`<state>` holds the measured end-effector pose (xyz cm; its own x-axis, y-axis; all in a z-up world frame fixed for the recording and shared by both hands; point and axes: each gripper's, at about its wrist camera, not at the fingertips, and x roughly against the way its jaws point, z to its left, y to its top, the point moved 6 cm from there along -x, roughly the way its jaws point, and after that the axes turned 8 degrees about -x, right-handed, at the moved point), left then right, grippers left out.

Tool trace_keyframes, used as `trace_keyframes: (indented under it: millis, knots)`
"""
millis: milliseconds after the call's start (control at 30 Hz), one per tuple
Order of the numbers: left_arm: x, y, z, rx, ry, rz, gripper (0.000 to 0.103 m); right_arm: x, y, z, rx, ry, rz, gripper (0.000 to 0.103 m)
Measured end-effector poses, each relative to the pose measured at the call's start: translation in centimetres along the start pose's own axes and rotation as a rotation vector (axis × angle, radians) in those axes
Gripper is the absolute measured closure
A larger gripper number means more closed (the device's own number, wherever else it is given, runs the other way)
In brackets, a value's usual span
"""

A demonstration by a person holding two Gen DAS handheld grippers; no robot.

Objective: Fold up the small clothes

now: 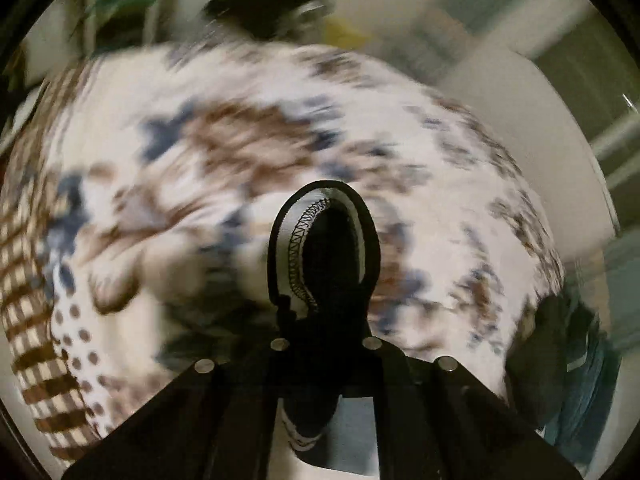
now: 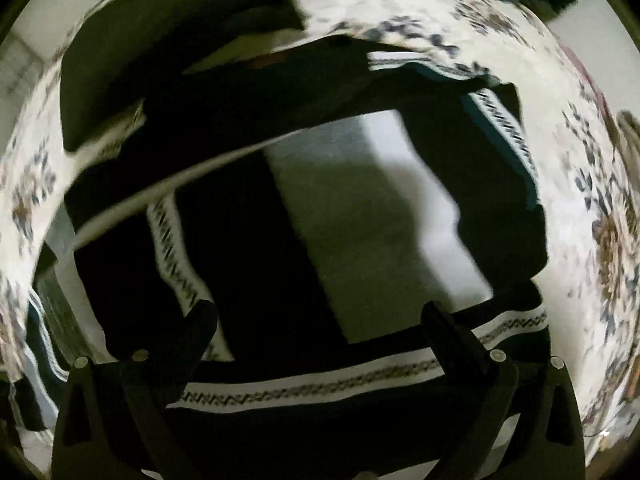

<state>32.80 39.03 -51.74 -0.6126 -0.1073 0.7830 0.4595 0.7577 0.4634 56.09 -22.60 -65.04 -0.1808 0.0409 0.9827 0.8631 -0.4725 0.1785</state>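
Note:
In the left wrist view my left gripper is shut on a black garment edge with a white zigzag-stitched band, which loops up between the fingers above the floral bedspread. In the right wrist view my right gripper is open, its fingers spread wide just over the black garment with white zigzag bands. A grey-white panel of that garment lies straight ahead. Both views are motion-blurred.
Folded dark clothes lie at the far side of the bedspread. A dark and teal clothes pile sits at the right in the left view. A checked brown cloth and a dotted cloth lie left.

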Motion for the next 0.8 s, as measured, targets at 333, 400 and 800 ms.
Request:
trace_keyframes:
  millis: [333, 400, 800]
  knots:
    - [1.0, -16.0, -33.0, -0.549, -0.263, 0.162, 0.099, 2.6, 4.5, -13.2, -0.174, 0.081, 0.006, 0.0]
    - [-0.2, -23.9, -39.2, -0.645, -0.333, 0.262, 0.099, 2.9, 5.0, -16.3, -0.208, 0.075, 0.001, 0.0]
    - [-3.4, -47.1, -49.9, -0.993, -0.285, 0.425, 0.078, 2.5, 6.4, -32.3, -0.312, 0.168, 0.138, 0.002]
